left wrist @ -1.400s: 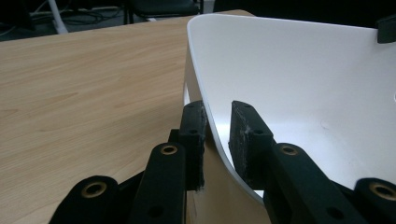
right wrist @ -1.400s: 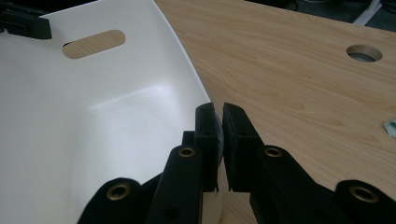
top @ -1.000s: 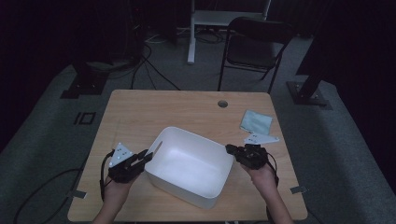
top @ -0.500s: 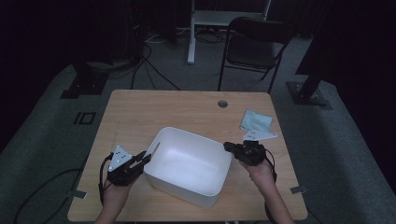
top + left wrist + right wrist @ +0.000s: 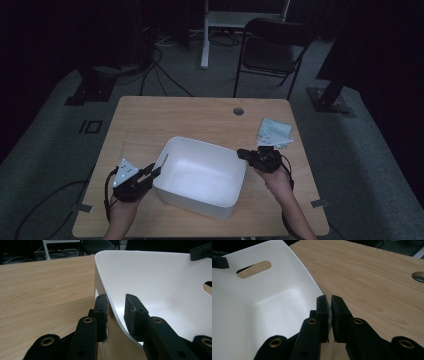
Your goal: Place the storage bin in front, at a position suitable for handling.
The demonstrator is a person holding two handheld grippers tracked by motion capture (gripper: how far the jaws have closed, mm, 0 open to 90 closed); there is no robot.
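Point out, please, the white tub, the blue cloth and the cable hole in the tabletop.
White tub [image 5: 202,177], high view, on its inner floor.
Blue cloth [image 5: 274,129], high view, on the middle of the folded cloth.
Cable hole [image 5: 238,111], high view, on the centre of the round opening.

Left gripper [image 5: 151,173] jaws just easing apart; right gripper [image 5: 242,153] clamped tight

the white tub [image 5: 160,280] runs off the right and bottom edges in the left gripper view, its far handle slot [image 5: 208,287] cut by the frame. in the right gripper view the table hole [image 5: 418,276] is clipped at the right edge. from the high view, the pale blue cloth [image 5: 274,131] carries small marks too tiny to read, and both forearms leave the bottom edge.
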